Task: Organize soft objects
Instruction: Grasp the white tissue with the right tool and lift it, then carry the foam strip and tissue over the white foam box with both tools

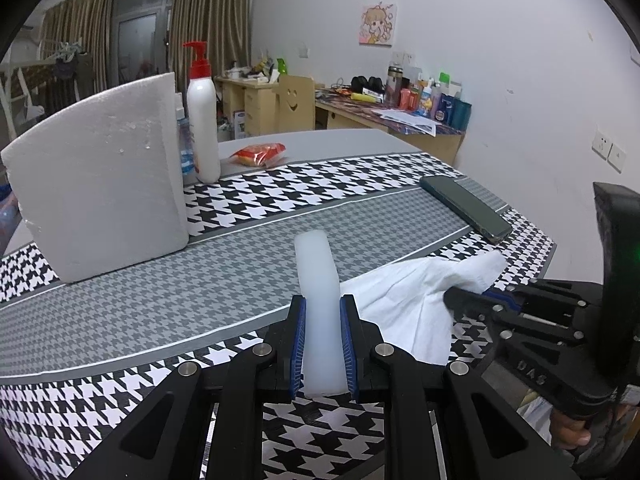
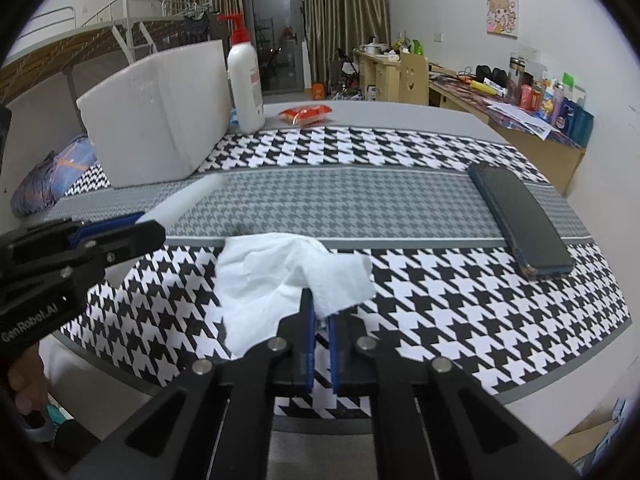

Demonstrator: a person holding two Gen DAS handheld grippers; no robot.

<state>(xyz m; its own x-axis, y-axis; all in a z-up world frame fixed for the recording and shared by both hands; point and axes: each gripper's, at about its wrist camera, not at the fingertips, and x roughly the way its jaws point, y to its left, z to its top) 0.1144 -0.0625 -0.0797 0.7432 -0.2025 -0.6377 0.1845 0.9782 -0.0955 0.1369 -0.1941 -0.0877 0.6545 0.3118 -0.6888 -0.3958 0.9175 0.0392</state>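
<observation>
My left gripper (image 1: 323,312) is shut on a translucent white soft bar (image 1: 318,280) that sticks forward over the houndstooth mat (image 1: 160,300). The bar also shows in the right wrist view (image 2: 184,200), with the left gripper (image 2: 148,228) at the left. My right gripper (image 2: 320,304) is shut on a crumpled white tissue (image 2: 264,276) lying on the mat's near edge. In the left wrist view the tissue (image 1: 412,300) lies at the right, with the right gripper (image 1: 456,300) on it.
A white foam block (image 1: 100,184) stands at the left. A white pump bottle (image 1: 203,120) and a red snack packet (image 1: 260,152) are behind it. A dark phone (image 2: 520,220) lies at the right of the mat (image 2: 440,280).
</observation>
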